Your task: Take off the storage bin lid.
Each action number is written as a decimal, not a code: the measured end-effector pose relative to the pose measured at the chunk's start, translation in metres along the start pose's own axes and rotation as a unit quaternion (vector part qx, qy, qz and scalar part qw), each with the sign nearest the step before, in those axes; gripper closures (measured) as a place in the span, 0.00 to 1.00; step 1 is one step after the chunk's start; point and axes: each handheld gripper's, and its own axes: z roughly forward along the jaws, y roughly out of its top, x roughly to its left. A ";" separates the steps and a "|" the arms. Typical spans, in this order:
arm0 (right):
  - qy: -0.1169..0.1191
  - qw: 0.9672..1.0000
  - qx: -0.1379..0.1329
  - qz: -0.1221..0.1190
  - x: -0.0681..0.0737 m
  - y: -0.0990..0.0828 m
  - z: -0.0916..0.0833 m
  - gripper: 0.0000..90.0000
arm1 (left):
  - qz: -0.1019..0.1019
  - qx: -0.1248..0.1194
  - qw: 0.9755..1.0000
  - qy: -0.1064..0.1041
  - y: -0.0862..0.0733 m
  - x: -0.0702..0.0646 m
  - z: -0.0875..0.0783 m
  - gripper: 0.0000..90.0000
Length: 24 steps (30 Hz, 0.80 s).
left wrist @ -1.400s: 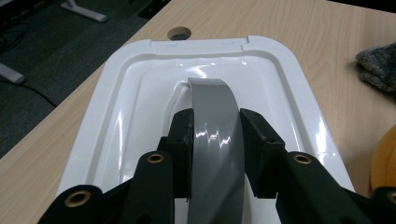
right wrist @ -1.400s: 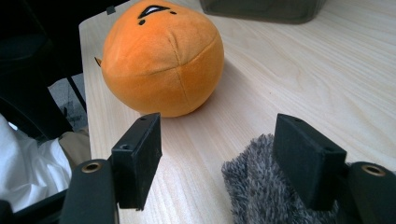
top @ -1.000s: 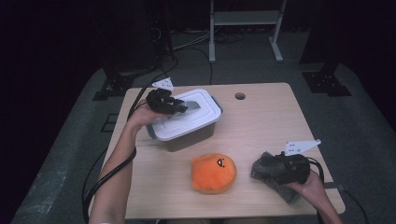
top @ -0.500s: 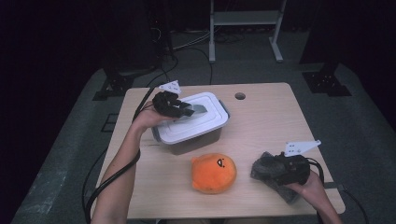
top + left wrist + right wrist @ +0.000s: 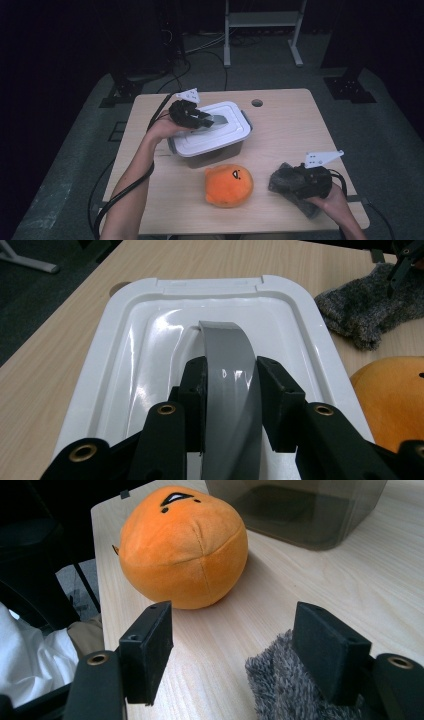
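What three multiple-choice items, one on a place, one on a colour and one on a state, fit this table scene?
1. Where does the plush lie?
A. on the lid
B. on the table, between box and person
C. on the floor

2. What colour is the lid?
A. white
B. red
C. black

3. What are the left tongs doing?
A. hanging open above the plush
C. lying flat on the table
B. shut on the lid's grey handle

Answers: 1 B, the high view shows it on the wood in front of the box. 2 A, both the high view and the left gripper view show a white lid. 3 B, the left gripper view shows both pads pressed on the handle's sides.
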 end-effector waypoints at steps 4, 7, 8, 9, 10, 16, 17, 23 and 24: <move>0.001 1.000 0.001 0.000 0.000 0.000 0.000 0.35 | 0.001 -0.002 1.000 -0.006 0.000 -0.001 0.001 0.74; 0.001 1.000 0.001 0.000 0.000 0.000 0.001 0.35 | 0.002 -0.001 1.000 -0.009 0.001 -0.002 0.002 0.74; 0.001 1.000 0.001 0.000 0.000 0.000 0.001 0.35 | 0.003 -0.001 1.000 -0.010 0.001 -0.002 0.002 0.74; 0.001 1.000 0.001 0.000 0.000 0.000 0.001 0.35 | 0.003 0.000 1.000 -0.011 0.002 -0.002 0.002 0.74; 0.001 1.000 0.001 0.001 0.000 0.000 0.001 0.35 | 0.004 0.000 1.000 -0.012 0.002 -0.002 0.002 0.74; 0.001 1.000 0.001 0.000 0.000 0.000 0.001 0.35 | 0.005 0.002 1.000 -0.014 0.003 -0.003 0.003 0.74; 0.001 1.000 0.001 0.000 0.000 0.000 0.001 0.35 | 0.005 0.001 1.000 -0.013 0.003 -0.003 0.003 0.74; 0.001 1.000 0.000 0.000 -0.001 0.000 0.000 0.35 | 0.011 0.007 1.000 -0.003 0.006 -0.005 0.008 0.58; 0.001 1.000 0.000 0.000 -0.001 0.000 0.000 0.35 | 0.009 0.002 1.000 -0.002 0.007 -0.005 0.008 0.55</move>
